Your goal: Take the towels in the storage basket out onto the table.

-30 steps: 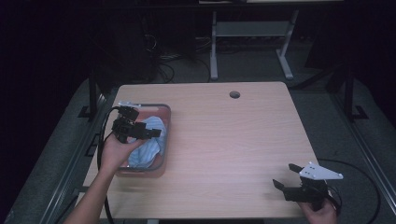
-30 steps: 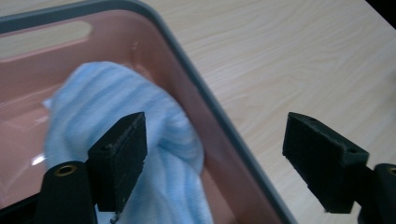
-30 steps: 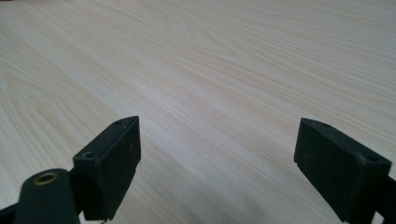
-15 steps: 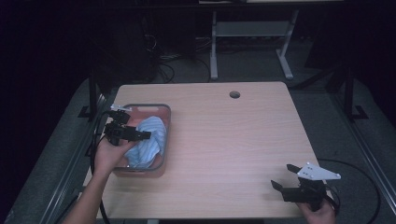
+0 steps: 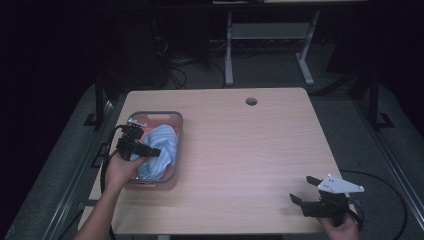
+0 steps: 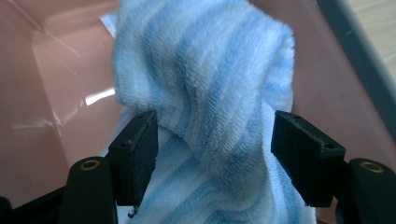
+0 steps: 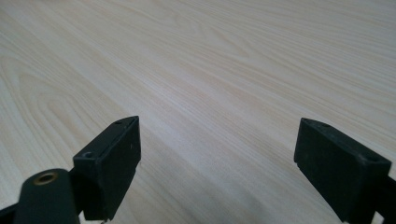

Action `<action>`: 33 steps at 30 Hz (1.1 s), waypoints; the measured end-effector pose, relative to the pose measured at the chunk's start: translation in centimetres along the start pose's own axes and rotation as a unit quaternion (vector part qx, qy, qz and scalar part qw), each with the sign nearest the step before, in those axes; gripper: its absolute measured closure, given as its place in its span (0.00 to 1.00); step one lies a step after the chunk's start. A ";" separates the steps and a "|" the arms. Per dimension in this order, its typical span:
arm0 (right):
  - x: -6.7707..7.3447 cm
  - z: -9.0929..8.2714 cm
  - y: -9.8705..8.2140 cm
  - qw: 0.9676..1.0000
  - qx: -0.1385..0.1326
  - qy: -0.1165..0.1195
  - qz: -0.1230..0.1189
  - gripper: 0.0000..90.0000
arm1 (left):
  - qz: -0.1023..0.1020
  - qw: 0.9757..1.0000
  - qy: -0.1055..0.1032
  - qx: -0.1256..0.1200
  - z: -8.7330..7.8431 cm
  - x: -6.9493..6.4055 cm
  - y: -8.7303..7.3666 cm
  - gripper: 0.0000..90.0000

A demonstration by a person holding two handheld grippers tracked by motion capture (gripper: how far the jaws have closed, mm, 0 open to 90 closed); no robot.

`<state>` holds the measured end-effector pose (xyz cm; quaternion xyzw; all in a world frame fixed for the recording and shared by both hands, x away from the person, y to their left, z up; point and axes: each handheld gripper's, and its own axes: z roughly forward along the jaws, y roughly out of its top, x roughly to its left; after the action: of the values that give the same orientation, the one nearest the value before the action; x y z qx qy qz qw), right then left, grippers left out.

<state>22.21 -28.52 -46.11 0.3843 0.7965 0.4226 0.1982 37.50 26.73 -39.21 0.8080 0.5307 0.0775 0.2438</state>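
High view, left tongs (image 5: 150, 151): were down in the pink bin (image 5: 177, 131) at the tabletop's left side, held by the person's left hand (image 5: 120, 170), over the towel.
High view, towel (image 5: 165, 145): a blue-and-white striped cloth lay bunched inside the bin, against its right wall.
High view, right tongs (image 5: 306, 190): were at the near right corner of the tabletop (image 5: 250, 150), jaws spread, well apart from the bin.
Left gripper view, left tongs (image 6: 215, 154): jaws had just been closing, with a raised fold of the towel (image 6: 205, 93) between them; the left pad touched the fold, the right pad stood just clear of it, so nothing was pinched yet.
Left gripper view, bin (image 6: 56, 70): pink floor and wall showed around the towel.
Right gripper view, right tongs (image 7: 217, 163): jaws were wide apart and held nothing, above the bare wood of the tabletop (image 7: 210, 70).
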 end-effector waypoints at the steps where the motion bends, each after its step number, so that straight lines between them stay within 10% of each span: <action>1: 0.0 0.0 0.0 1.000 -0.001 0.000 -0.002 0.16 | 0.005 1.000 0.003 0.007 0.2 0.0 0.1 0.38; 15: 0.2 -0.1 0.0 1.000 -0.004 -0.002 0.000 0.16 | 0.000 1.000 -0.011 0.026 0.8 0.2 0.2 0.78; 33: 0.1 0.0 0.0 1.000 -0.003 -0.004 0.004 0.16 | 0.008 1.000 -0.003 -0.005 -1.2 0.2 -0.5 0.83</action>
<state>22.17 -28.41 -46.09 0.3890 0.7924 0.4246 0.2011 36.73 27.40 -38.47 0.8111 0.5233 0.0800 0.2488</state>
